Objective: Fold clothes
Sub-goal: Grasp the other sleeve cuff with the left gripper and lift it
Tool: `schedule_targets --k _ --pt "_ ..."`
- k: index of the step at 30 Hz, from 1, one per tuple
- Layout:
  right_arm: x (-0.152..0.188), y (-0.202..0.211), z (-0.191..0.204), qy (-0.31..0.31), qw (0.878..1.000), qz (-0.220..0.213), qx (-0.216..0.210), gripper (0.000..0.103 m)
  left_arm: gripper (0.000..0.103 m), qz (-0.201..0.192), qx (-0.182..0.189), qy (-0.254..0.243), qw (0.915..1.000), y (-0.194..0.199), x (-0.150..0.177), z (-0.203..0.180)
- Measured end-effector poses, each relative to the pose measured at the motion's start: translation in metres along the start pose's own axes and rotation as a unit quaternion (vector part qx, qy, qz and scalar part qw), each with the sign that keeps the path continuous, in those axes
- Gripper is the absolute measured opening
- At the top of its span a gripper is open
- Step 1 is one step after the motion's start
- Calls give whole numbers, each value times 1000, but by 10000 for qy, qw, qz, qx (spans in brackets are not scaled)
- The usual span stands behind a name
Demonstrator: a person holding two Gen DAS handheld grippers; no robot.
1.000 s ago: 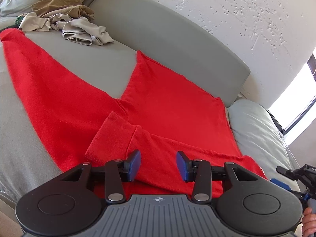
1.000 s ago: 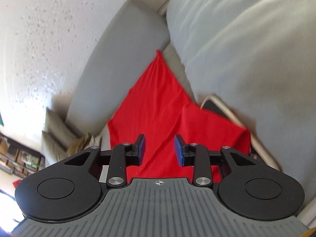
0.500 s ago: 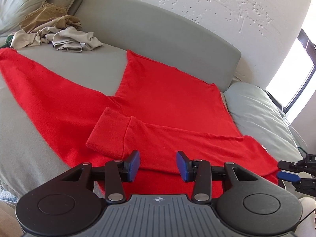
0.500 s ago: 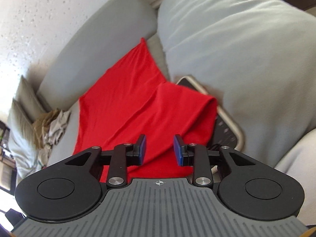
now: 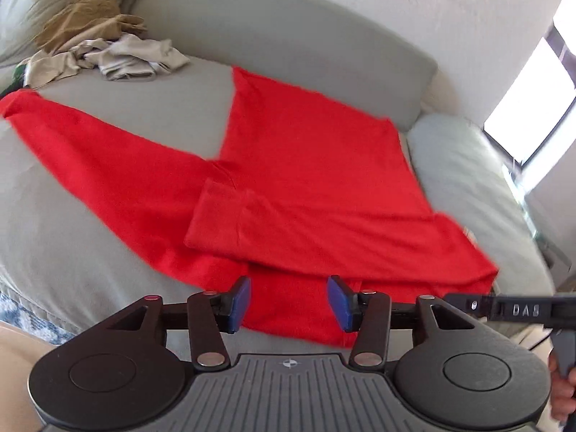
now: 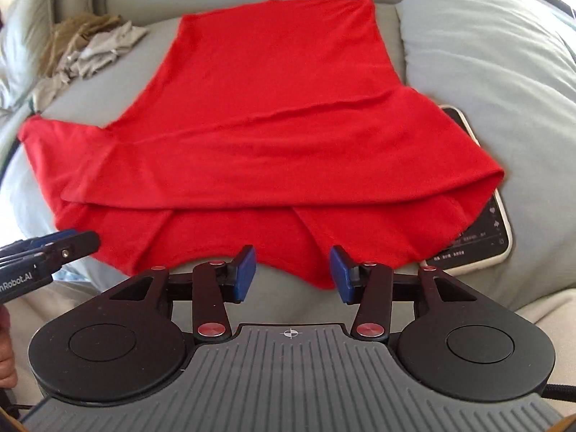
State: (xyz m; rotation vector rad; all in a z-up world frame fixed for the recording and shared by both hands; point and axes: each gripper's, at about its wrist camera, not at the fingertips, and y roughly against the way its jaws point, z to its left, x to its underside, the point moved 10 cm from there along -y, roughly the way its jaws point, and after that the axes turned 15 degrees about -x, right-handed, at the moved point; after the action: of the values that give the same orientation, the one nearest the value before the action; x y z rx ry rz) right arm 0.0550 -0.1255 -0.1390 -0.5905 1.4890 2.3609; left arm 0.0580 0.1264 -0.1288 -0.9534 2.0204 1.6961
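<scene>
While spread flat on the grey sofa (image 5: 324, 46), red long-sleeved shirt (image 6: 273, 115) with one sleeve (image 5: 273, 230) folded across the body, the other sleeve (image 5: 90, 154) stretched out toward a crumpled beige clothes pile (image 5: 108, 54). Left gripper (image 5: 288, 302) released, jaws apart, nothing between them, hovering at the near hem. Right gripper (image 6: 293, 273) same deal, wide and empty. Phone (image 6: 478, 223) poking out from under the shirt's right edge, beside a grey cushion (image 6: 496, 43).

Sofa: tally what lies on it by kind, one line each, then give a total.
Red long-sleeved top: 1
Heap of crumpled beige and tan clothes (separate pieces cannot be told apart): 1
Pale pillow: 1
Phone, partly under the red top: 1
Total: 4
</scene>
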Motion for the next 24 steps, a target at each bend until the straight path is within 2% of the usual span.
schedule_targets --k 1,2,4,6,7,8,10,11,13,15,17,19,24 --pt "-7 6 11 0 9998 -57 -183 60 62 -130 33 421 9990 6 -15 22" --pt "-11 4 20 -11 9995 -71 -321 73 62 -237 38 878 9958 9 -30 47" --pt "-18 -2 39 -32 9982 -100 -596 86 59 -425 19 1761 9835 11 -58 100" --pt "-25 -6 57 -53 9961 -129 -871 87 52 -555 -191 2580 9644 -6 -77 161" --pt "-29 -9 66 -64 9948 -143 -1008 87 44 -556 -321 2912 9545 -18 -84 190" --pt "-32 -11 76 -74 9933 -157 -1145 87 42 -430 -312 3267 9436 -33 -86 215" --pt "-40 -15 94 -95 9897 -186 -1418 87 41 -27 -47 3954 9185 -68 -84 253" --pt "-43 -17 103 -106 9876 -200 -1554 87 41 93 73 4119 9112 -82 -84 263" --pt "-51 -21 122 -127 9828 -228 -1826 86 43 203 216 4272 9037 -104 -87 274" --pt "-58 -25 140 -147 9773 -256 -2096 86 50 95 346 4409 8968 -116 -95 279" --pt "-66 -28 157 -169 9714 -286 -2349 86 51 -59 295 4366 8992 -125 -108 283" --pt "-70 -31 155 -276 9721 -365 -2301 86 51 -110 228 4388 8982 -135 -119 287" --pt "-79 -35 150 -423 9725 -471 -2241 86 34 -210 107 4641 8855 -162 -138 310"
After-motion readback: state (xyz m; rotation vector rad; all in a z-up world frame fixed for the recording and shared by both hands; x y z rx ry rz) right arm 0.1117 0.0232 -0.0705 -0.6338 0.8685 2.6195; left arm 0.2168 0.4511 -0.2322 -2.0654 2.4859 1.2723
